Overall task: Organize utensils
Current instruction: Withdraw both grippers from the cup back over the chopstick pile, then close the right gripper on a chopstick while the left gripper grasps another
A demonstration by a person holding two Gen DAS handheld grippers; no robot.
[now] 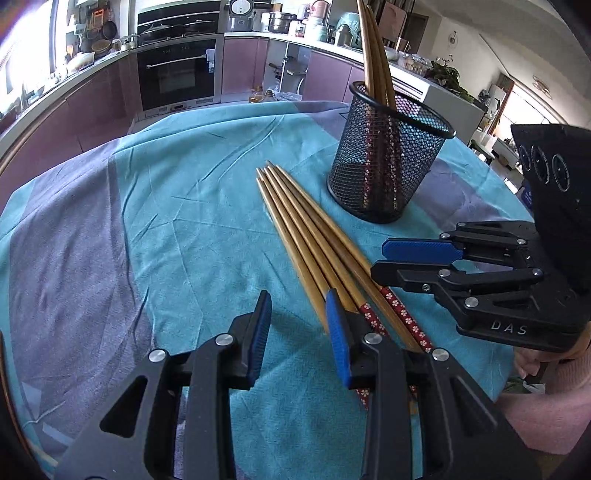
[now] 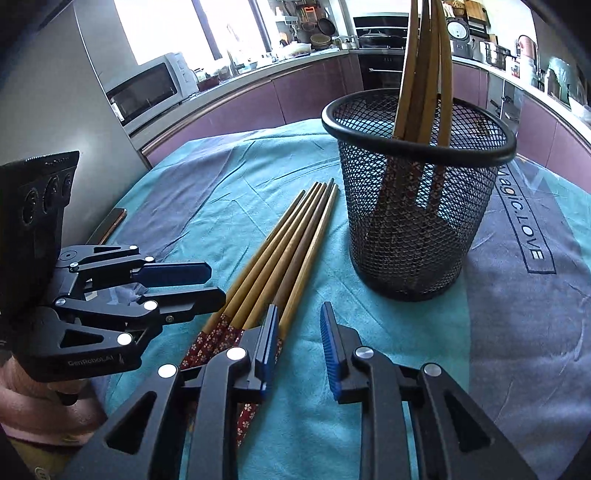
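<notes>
Mesh cup [image 2: 417,229] upright on cloth, three chopsticks [image 2: 424,74] standing inside

Lighting: bright daylight from blown-out windows [image 2: 166,26] at upper left; soft shadows on the tablecloth [image 1: 184,221]; focus sharp at centre; strong fisheye bending at edges; dark vignette in corners; slight purple fringing.

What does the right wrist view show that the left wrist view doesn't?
Only the right wrist view: a microwave on the counter, and "Magic. LOVE" lettering on the cloth. Only the left wrist view: potted plants on the far counter. Both share: the mesh holder with upright chopsticks, the loose chopsticks on the blue cloth, and each open hand-held gripper beside them.
</notes>
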